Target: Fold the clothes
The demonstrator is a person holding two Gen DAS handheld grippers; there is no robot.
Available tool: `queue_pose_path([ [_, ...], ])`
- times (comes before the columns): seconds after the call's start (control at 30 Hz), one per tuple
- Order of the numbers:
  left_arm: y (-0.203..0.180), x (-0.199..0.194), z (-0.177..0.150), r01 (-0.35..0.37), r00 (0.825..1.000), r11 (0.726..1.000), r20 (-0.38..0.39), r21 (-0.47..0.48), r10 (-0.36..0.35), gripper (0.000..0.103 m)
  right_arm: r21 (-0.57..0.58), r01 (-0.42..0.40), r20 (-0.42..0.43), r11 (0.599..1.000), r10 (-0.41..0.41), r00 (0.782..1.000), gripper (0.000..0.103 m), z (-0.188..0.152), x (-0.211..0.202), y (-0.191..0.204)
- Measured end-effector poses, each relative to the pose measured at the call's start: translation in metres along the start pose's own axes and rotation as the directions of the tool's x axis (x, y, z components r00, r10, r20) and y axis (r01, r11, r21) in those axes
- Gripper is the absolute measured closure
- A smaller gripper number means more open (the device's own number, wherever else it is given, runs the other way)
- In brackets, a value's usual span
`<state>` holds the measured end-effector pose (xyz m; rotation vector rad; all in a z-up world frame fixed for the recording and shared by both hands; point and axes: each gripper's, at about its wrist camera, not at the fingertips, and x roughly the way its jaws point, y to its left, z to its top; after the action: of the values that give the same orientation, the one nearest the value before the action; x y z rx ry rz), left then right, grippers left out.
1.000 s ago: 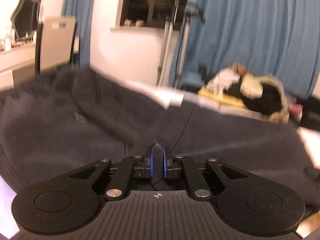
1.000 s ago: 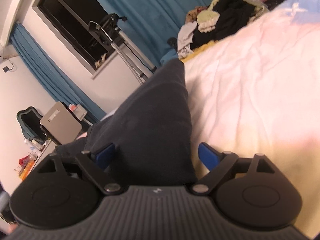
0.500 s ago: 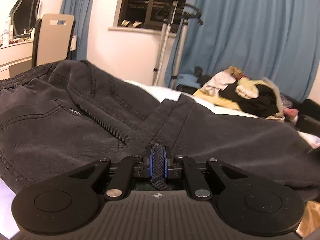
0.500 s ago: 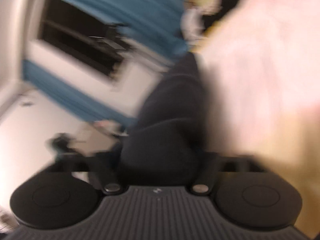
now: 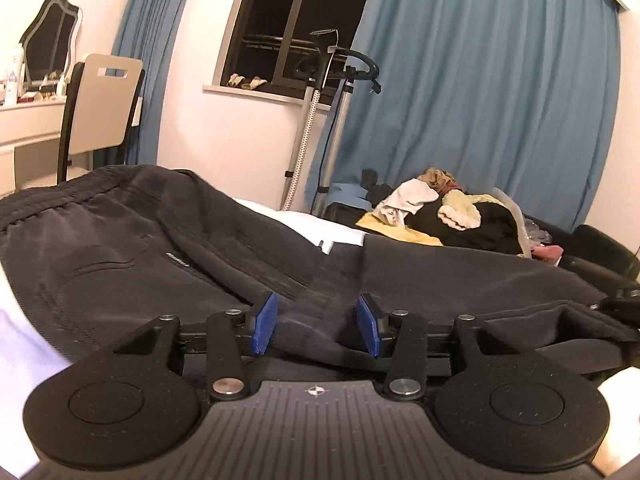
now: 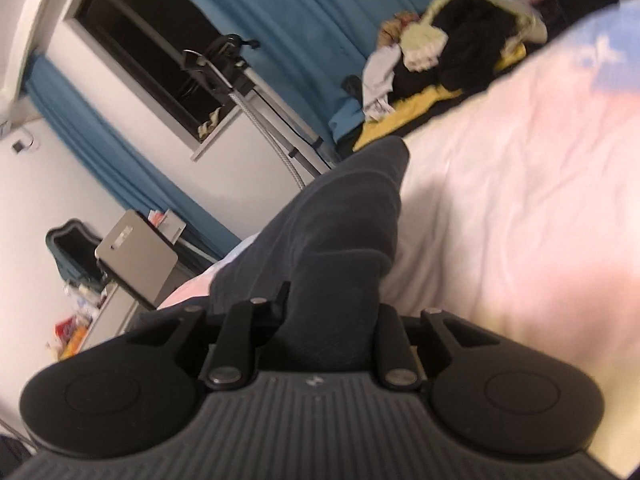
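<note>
Left wrist view, and we're low over the bed (image 5: 304, 220), looking across a pair of dark trousers (image 5: 120, 248) lying flat on the pale sheet, waistband off to the left, a leg running away to the right. The left gripper (image 5: 316, 322) has its jaws spread, blue pads well apart, with a ridge of the dark cloth lying between them but nothing pinched. Over to the right wrist view, tilted and a bit smeared: the right gripper (image 6: 330, 316) has a thick bunch of trouser leg (image 6: 340, 216) filling the gap between its jaws, and they look pressed in on it, though the pad faces are hidden by the fabric. Behind, a heap of other clothes (image 5: 444, 212) sits by the blue curtain (image 5: 480, 100), with a garment steamer stand (image 5: 316, 120) under the window. Now the risks, as I read them. One end loose and one end held means any pull from the right could drag the whole garment across the sheet and skew the legs out of line. That fat bunch is a poor grip too: layers can slide out unevenly and leave a crooked crease. And if the left jaws close where they stand, they may catch only the top layer, or snag the sheet beneath along with it
</note>
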<state>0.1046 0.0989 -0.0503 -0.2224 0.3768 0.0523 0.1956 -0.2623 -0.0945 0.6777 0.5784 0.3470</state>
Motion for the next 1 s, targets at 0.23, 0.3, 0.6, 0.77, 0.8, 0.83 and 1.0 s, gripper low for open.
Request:
queue_pose_path([
  [0.23, -0.042, -0.012, -0.014, 0.075, 0.997, 0.991, 0.02, 0.111, -0.077, 0.054, -0.14, 0.077, 0.074, 0.987, -0.067, 0.995, 0.083, 0.022, -0.105, -0.011],
  [0.3, -0.058, -0.004, -0.024, 0.118, 0.993, 0.988, -0.031, 0.098, -0.115, 0.054, -0.187, 0.101, 0.105, 0.977, -0.082, 0.991, 0.083, 0.03, -0.141, -0.019],
  [0.6, -0.22, 0.025, -0.112, 0.424, 0.883, 0.864, -0.334, 0.272, -0.329, 0.056, -0.099, 0.254, 0.284, 0.962, -0.217, 0.934, 0.083, 0.041, -0.289, -0.061],
  [0.77, -0.241, 0.014, -0.121, 0.394, 0.906, 0.849, -0.305, 0.353, -0.293, 0.055, -0.137, 0.293, 0.326, 0.946, -0.236, 0.915, 0.082, 0.037, -0.291, -0.038],
  [0.8, -0.235, 0.01, -0.113, 0.398, 0.906, 0.839, -0.304, 0.37, -0.296, 0.053, -0.159, 0.296, 0.339, 0.942, -0.23, 0.912, 0.082, 0.037, -0.287, -0.027],
  [0.83, -0.227, 0.005, -0.104, 0.403, 0.905, 0.837, -0.298, 0.369, -0.305, 0.051, -0.18, 0.299, 0.35, 0.937, -0.223, 0.91, 0.082, 0.037, -0.283, -0.016],
  [1.0, -0.161, -0.038, -0.049, 0.373, 0.926, 0.889, -0.17, 0.265, -0.338, 0.025, -0.279, 0.275, 0.338, 0.92, -0.174, 0.925, 0.079, 0.025, -0.221, 0.046],
])
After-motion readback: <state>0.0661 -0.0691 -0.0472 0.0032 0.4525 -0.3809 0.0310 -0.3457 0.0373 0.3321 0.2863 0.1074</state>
